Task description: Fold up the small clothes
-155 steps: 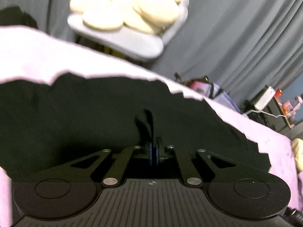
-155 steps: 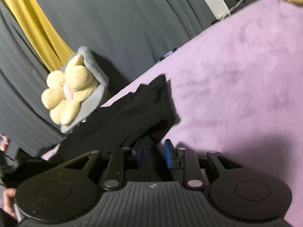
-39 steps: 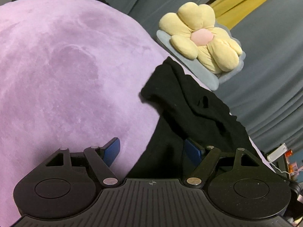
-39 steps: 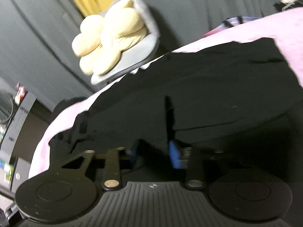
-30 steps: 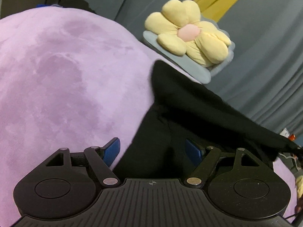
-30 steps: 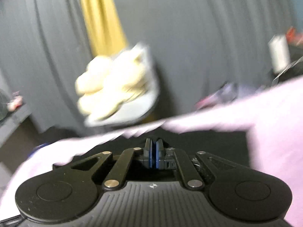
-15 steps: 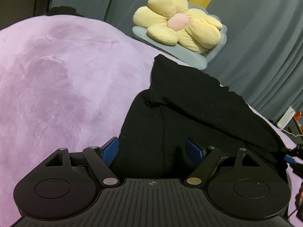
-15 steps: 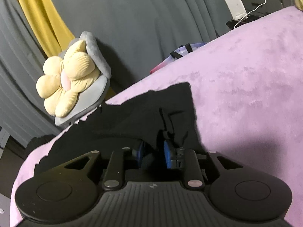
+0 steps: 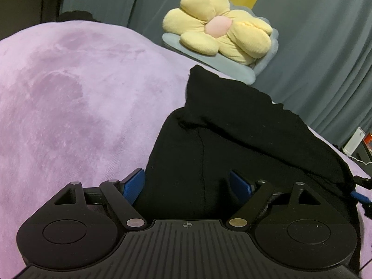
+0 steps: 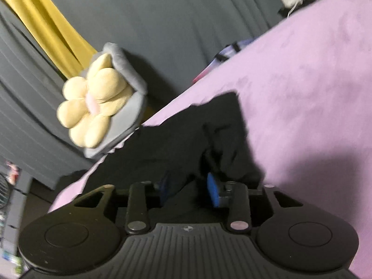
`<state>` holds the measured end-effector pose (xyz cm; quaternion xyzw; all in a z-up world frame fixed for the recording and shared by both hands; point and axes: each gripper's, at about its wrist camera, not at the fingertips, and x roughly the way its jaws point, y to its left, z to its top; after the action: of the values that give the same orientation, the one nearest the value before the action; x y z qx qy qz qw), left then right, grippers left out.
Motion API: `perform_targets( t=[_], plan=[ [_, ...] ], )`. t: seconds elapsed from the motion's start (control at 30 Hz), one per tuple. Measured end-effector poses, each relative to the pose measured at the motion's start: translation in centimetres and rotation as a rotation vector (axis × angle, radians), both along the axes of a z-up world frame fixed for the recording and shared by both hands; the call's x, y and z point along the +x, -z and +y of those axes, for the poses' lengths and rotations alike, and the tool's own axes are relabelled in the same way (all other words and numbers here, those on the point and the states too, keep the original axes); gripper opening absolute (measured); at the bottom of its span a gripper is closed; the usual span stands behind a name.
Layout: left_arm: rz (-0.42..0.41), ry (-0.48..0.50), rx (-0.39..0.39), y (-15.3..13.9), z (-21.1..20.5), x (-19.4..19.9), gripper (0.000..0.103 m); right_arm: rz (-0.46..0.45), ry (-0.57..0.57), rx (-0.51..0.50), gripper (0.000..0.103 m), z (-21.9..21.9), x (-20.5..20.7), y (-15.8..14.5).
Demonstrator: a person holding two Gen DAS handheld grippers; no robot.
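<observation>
A black garment (image 9: 232, 134) lies bunched and partly folded on the purple blanket (image 9: 69, 97). My left gripper (image 9: 188, 183) is open, its blue pads standing on either side of the garment's near fold. In the right wrist view the garment (image 10: 197, 137) lies on the blanket (image 10: 313, 104). My right gripper (image 10: 189, 187) stands partly open with black cloth between its blue fingers (image 10: 212, 191); the cloth hides the left pad. The right gripper's tip also shows at the far right edge of the left wrist view (image 9: 359, 196).
A yellow flower cushion on a grey pad (image 9: 220, 37) leans against the grey curtain behind the blanket; it also shows in the right wrist view (image 10: 100, 104). A yellow curtain strip (image 10: 46, 30) hangs behind it. A white device and cable (image 9: 354, 141) sit at the far right.
The right gripper, shut a second ago, has opened partway over the garment's edge and tilted. The left gripper stayed open and moved in closer over the near fold.
</observation>
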<state>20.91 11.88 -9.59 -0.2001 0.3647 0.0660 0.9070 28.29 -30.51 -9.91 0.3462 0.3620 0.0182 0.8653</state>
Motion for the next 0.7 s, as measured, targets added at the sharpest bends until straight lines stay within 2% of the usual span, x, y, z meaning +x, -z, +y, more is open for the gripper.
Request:
perform_targets(
  t=[0.23,0.3,0.33,0.37,0.47,0.5,0.53,0.63,0.67,0.7],
  plan=[
    [-0.003,0.000,0.005,0.1,-0.1,0.1,0.088,0.023,0.083,-0.040,0.036,-0.5,1.8,0.4],
    [-0.003,0.009,0.021,0.2,-0.3,0.1,0.088,0.017,0.095,-0.045,0.019,-0.6,2.4,0.4],
    [-0.002,0.012,0.028,0.2,-0.3,0.1,0.088,0.023,0.091,-0.042,0.004,-0.6,2.7,0.3],
    [-0.002,0.014,0.032,0.2,-0.3,0.2,0.088,0.018,0.085,0.001,0.005,-0.8,2.6,0.2],
    [-0.003,0.008,0.022,0.2,-0.1,0.3,0.088,-0.090,0.088,0.368,0.005,-3.2,1.3,1.0],
    [-0.003,0.005,0.020,0.2,-0.1,0.2,0.088,-0.110,0.089,0.451,0.005,-4.1,0.9,1.5],
    [-0.003,0.005,0.019,0.3,0.0,0.2,0.088,-0.094,0.101,0.425,0.005,-4.6,0.6,1.5],
    [-0.002,0.013,0.034,0.3,-0.2,0.2,0.088,0.073,0.130,0.037,0.013,-4.5,0.9,0.8],
    [-0.002,0.016,0.039,0.3,-0.2,0.2,0.088,0.076,0.121,0.002,0.013,-4.5,0.6,0.7],
    [-0.002,0.016,0.042,0.2,-0.2,0.2,0.088,0.056,0.110,0.011,0.014,-4.6,0.2,0.5]
  ],
)
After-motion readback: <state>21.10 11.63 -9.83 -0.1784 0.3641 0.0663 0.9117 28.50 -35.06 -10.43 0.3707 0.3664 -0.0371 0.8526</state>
